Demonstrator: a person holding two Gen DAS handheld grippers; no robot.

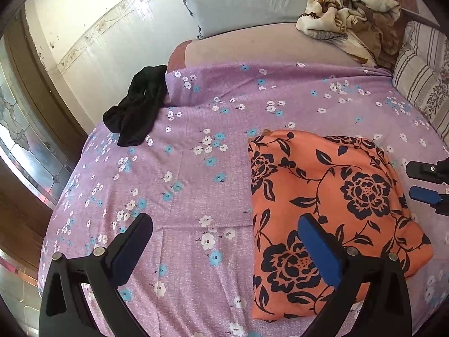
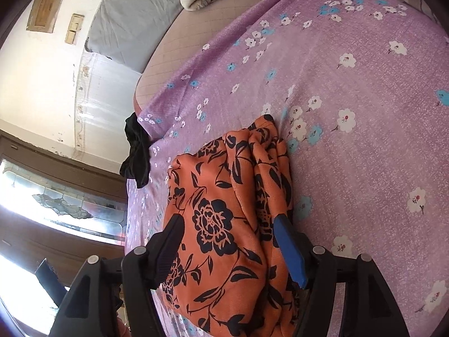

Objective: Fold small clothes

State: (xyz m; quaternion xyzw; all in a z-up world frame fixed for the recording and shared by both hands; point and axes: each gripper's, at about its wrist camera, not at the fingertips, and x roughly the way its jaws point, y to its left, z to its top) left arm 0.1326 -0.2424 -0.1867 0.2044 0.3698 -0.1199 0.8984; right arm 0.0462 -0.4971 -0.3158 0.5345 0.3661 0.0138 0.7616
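Orange fabric printed with black roses and leafy vines forms the folded garment, which we see lying as a thick, roughly rectangular stack on the lilac bedsheet strewn with white and blue flowers. In the right wrist view the garment shows its layered fold edges bunched along one side. We find no legible writing or labels. A crumpled black garment lies well apart at the sheet's far edge. Our left gripper hovers above the bed, its jaws wide and holding nothing, one finger over the orange cloth. Our right gripper points down at the stack, its jaws spread around the folded edge without pressing on it.
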